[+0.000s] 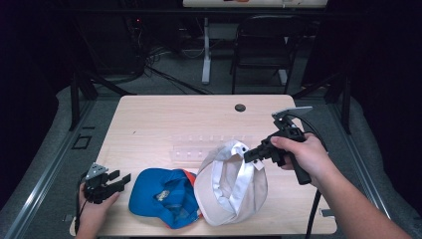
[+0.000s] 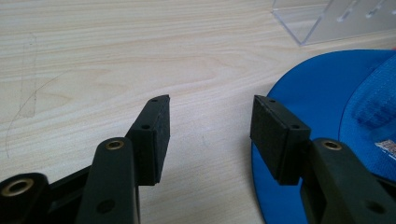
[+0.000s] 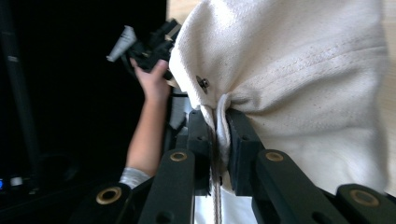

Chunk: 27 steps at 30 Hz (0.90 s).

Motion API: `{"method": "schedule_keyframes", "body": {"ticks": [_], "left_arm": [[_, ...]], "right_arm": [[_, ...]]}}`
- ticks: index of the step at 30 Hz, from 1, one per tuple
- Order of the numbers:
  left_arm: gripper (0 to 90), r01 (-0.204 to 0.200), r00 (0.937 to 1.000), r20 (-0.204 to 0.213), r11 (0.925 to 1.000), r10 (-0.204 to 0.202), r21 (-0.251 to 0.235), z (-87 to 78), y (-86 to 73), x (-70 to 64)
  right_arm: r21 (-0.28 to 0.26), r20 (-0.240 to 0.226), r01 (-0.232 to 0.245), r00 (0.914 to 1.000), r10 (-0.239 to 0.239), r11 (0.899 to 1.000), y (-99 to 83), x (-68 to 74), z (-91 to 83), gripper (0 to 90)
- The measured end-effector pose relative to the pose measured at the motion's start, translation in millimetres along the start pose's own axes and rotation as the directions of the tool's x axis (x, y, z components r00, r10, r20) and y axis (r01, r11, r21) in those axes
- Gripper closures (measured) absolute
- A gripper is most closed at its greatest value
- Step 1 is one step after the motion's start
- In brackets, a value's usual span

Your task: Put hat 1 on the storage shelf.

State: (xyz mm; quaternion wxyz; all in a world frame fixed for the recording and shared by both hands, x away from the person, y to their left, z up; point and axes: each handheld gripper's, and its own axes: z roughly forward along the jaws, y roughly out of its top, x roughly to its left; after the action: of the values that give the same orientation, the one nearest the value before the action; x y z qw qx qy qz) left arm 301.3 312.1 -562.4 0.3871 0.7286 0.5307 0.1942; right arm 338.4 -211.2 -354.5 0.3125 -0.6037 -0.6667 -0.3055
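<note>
Caps lay side by side near the front edge of the table (image 1: 149,119), and the relation that mattered was which tongs stood nearer to which cap. The cream cap (image 1: 231,186) sat tipped up on the right, its opening turned toward the camera of the high view and its back edge lifted; the right gripper (image 1: 255,155) was clenched on that lifted rear edge, and in the right gripper view the jaws were pinched on a gathered fold of the cream cloth just below a small metal snap (image 3: 202,82). The blue cap (image 1: 161,195) lay flat, just left of the cream one and touching or slightly tucked under it at their meeting edge, its brim pointing leftward toward the left gripper (image 1: 118,179). That gripper hovered low at the table's left front corner with its jaws released and apart, holding nothing; in the left gripper view the blue brim (image 2: 303,121) lay just beside and partly under the right-hand jaw, so the brim sat to that gripper's right, close but not between the pads. A clear plastic rack (image 1: 209,147) stood behind both caps, toward the middle of the table. Judging from this, the left hand was the nearer one for the blue cap, and a short shift to its right looked enough to bring the brim between the jaws
</note>
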Motion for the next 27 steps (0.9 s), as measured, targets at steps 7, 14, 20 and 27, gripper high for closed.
{"method": "schedule_keyframes", "body": {"ticks": [7,14,20,27], "left_arm": [[48.3,-0.005,1.0000,0.001,1.0000,0.005,0.000,-0.5,0.3,-0.3],[48.2,-0.005,1.0000,0.001,1.0000,0.005,0.000,-0.1,0.4,-0.5],[48.2,-0.004,1.0000,0.000,1.0000,0.004,-0.002,0.3,0.6,-1.4],[48.3,-0.005,1.0000,0.002,1.0000,0.005,-0.002,0.2,0.4,-0.5]], "right_arm": [[-0.069,-0.122,-0.002,0.9925,-0.006,0.998,-2.9,3.9,-7.5,81.9],[-0.146,-0.188,-0.030,0.9822,0.002,0.989,1.9,-0.1,-19.6,81.9],[-0.195,-0.267,-0.053,0.9636,-0.001,0.979,11.0,4.2,-22.8,81.8],[-0.232,-0.320,-0.068,0.9475,-0.010,0.970,25.2,16.6,-14.9,81.7]]}}
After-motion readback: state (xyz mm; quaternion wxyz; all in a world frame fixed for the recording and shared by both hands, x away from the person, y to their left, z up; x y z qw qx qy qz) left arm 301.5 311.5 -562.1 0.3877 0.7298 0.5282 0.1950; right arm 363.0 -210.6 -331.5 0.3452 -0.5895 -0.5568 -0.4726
